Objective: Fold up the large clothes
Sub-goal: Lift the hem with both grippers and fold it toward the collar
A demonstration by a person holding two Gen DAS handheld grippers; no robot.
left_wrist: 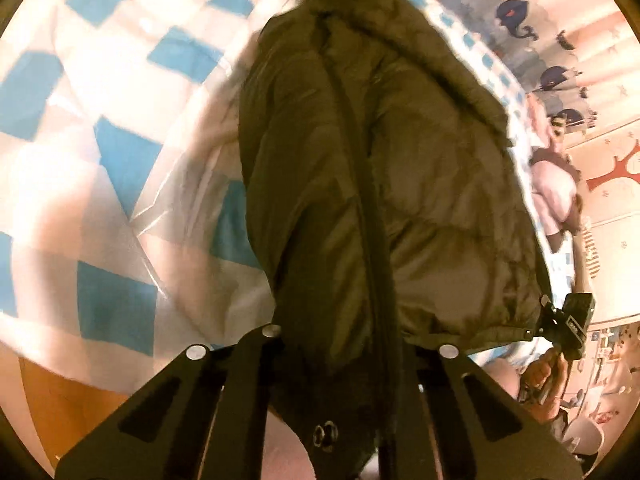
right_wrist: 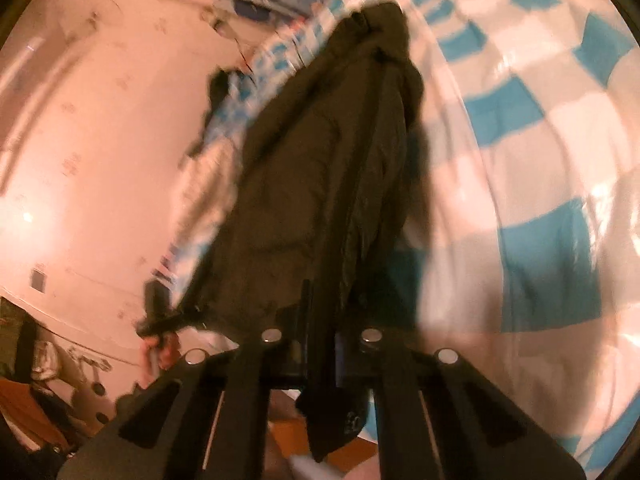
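Observation:
A dark olive padded jacket (left_wrist: 360, 152) with a fur-trimmed hood lies lengthwise on the bed, zip side up. My left gripper (left_wrist: 348, 344) is shut on the jacket's hem near the zip, and the cloth hides its fingertips. In the left wrist view my right gripper (left_wrist: 568, 316), held by a hand, pinches the hem's far corner. In the right wrist view the jacket (right_wrist: 320, 168) stretches away from me, and my right gripper (right_wrist: 320, 344) is shut on a hanging fold of its hem. My left gripper (right_wrist: 160, 316) shows blurred at the other hem corner.
The bed has a blue and white checked cover (left_wrist: 120, 160) under clear plastic. A soft toy (left_wrist: 556, 196) lies by the bed's far edge, beside a pink patterned wall (right_wrist: 80, 160). A whale-print fabric (left_wrist: 520, 16) hangs behind. Wooden floor (left_wrist: 52, 400) shows below the bed's near edge.

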